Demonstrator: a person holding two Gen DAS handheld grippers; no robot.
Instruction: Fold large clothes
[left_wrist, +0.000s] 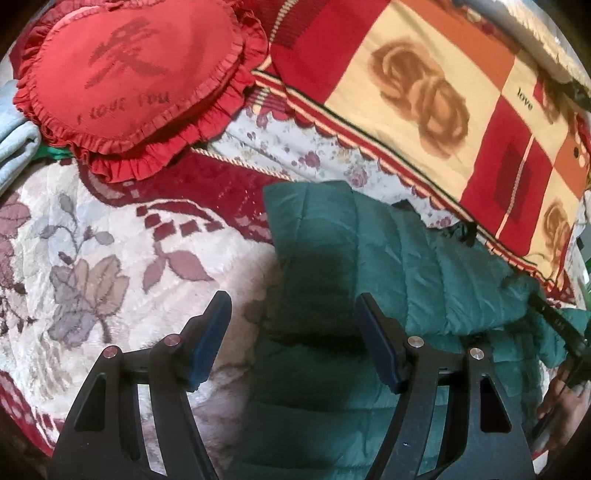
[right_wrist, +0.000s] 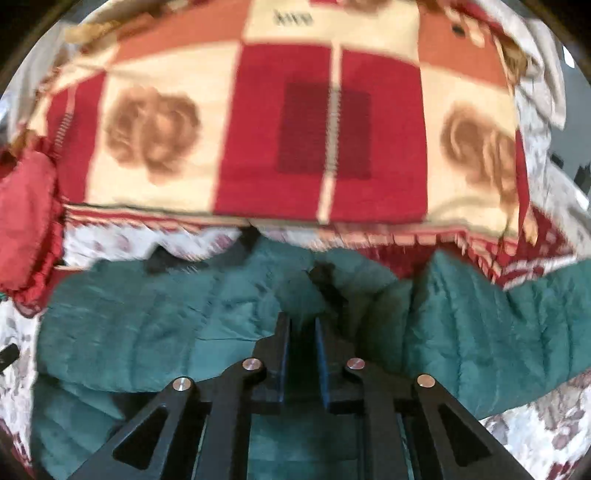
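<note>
Your right gripper (right_wrist: 303, 332) pinches the green jacket (right_wrist: 147, 317) lying on the bed (left_wrist: 92, 236), your left gripper (left_wrist: 291, 325) hangs spread over its edge, so lift evenly and fold it flat.

quilted teal jacket (left_wrist: 369, 258) (slight sheen), plush floral blanket (left_wrist: 92, 258), matt black tongs (left_wrist: 291, 332)

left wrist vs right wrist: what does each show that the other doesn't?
Left wrist only: the whole heart pillow with its lettering, a light blue cloth, the left gripper open above the jacket's edge. Right wrist only: the right gripper shut on a fold of the jacket. Both: the green jacket, the rose blanket, the floral bedspread.
</note>
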